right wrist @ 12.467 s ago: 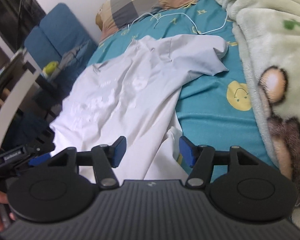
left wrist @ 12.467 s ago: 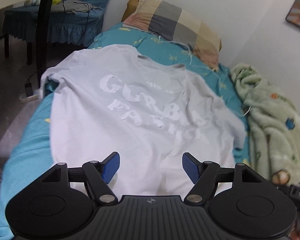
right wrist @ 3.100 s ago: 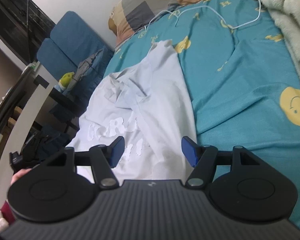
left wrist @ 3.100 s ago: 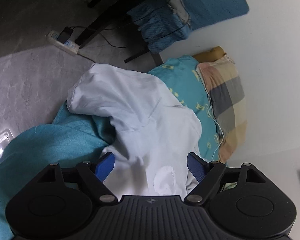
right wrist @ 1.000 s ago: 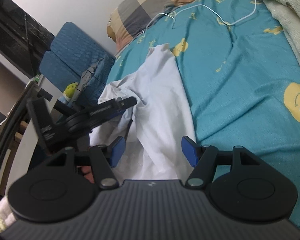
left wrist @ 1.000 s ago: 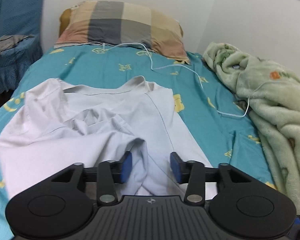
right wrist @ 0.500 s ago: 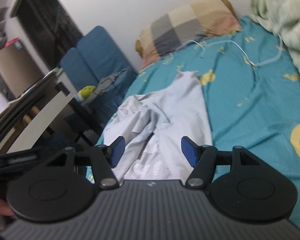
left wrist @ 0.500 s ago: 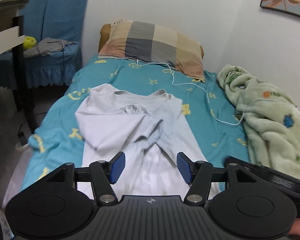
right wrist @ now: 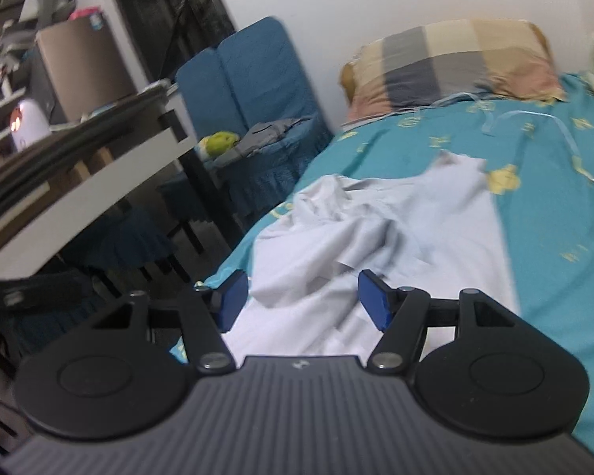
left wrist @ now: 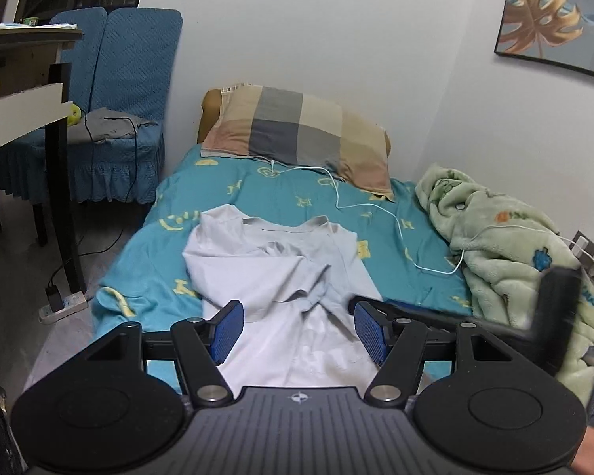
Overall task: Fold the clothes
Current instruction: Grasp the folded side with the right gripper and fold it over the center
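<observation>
A white T-shirt lies on the teal bed sheet, both sleeves folded in over its middle, the collar toward the pillow. It also shows in the right wrist view, blurred. My left gripper is open and empty, held above the shirt's lower part. My right gripper is open and empty, above the shirt's lower left side. The right gripper's body also shows at the right of the left wrist view, blurred.
A plaid pillow lies at the bed's head, with a white cable trailing across the sheet. A green fleece blanket is heaped on the right. A blue chair and a desk stand left of the bed.
Both grippers have pulled back and risen from the shirt, so more of the room shows. The left gripper let go of the folded sleeve about a second ago and opened wide.
</observation>
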